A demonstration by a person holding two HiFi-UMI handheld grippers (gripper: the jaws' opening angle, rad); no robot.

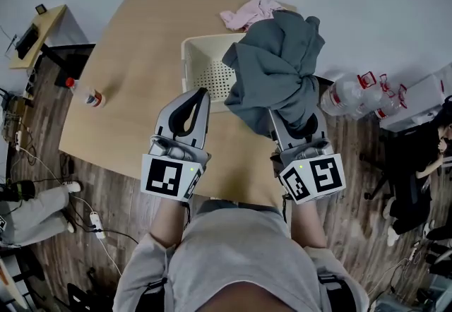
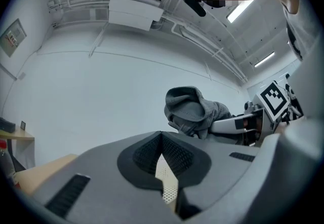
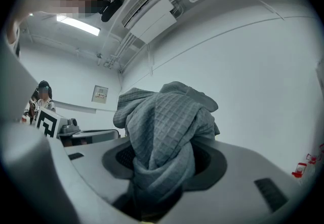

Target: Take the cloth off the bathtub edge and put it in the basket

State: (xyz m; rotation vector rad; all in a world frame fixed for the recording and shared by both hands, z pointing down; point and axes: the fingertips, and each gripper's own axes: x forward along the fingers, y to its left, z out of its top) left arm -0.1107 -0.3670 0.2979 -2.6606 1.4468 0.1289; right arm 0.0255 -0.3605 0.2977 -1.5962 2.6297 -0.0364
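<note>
**Cloth (image 1: 275, 67): a soft, limp bundle, held by its twist**

Grey and waffle-woven, it fills the upper middle-right of the head view. The right claw (image 3: 162, 162) pinches it at a gathered twist over the right rim of the basket (image 1: 201, 56) on the tabletop (image 1: 127, 92). It looks light, floppy and not slippery, so the thick bunch is probably the safest hold. The left claw (image 1: 192, 107) is pressed together and empty.

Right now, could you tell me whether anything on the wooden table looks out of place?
Yes: a crumpled pink cloth lies on the light wooden table behind the cream perforated plastic basket, not in it. A small bottle near the left edge seems tipped over.
</note>
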